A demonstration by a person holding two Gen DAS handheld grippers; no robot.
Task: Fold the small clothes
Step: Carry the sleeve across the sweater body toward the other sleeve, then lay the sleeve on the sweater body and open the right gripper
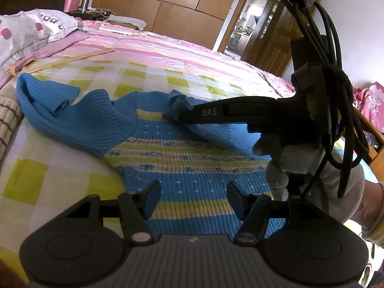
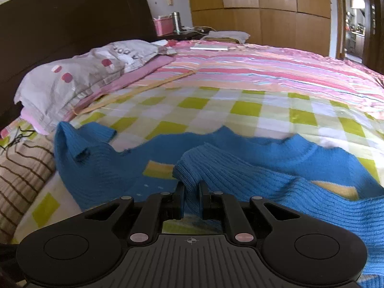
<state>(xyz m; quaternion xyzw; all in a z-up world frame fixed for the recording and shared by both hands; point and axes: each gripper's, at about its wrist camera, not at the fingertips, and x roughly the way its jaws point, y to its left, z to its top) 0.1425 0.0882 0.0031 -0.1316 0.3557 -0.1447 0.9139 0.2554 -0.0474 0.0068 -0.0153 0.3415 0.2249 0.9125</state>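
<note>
A small blue ribbed sweater [image 1: 182, 168] with yellow and multicoloured stripes lies flat on the checked bedspread [image 1: 31, 175]. My left gripper [image 1: 193, 198] is open and empty, just above the sweater's lower body. My right gripper [image 2: 191, 196] is shut on the cuff of the sweater's right sleeve [image 2: 199, 168] and holds it over the chest. In the left wrist view the right gripper [image 1: 184, 115] reaches in from the right with the cuff [image 1: 176, 105] pinched at its tip. The other sleeve [image 1: 40, 93] lies spread to the left, its cuff folded back.
A grey pillow [image 2: 79, 81] lies at the head of the bed by the dark headboard [image 2: 60, 16]. A pink striped quilt [image 2: 276, 72] covers the far side. A nightstand with a pink box [image 2: 163, 26] and a flask stands behind. Wooden wardrobes [image 2: 264, 9] line the wall.
</note>
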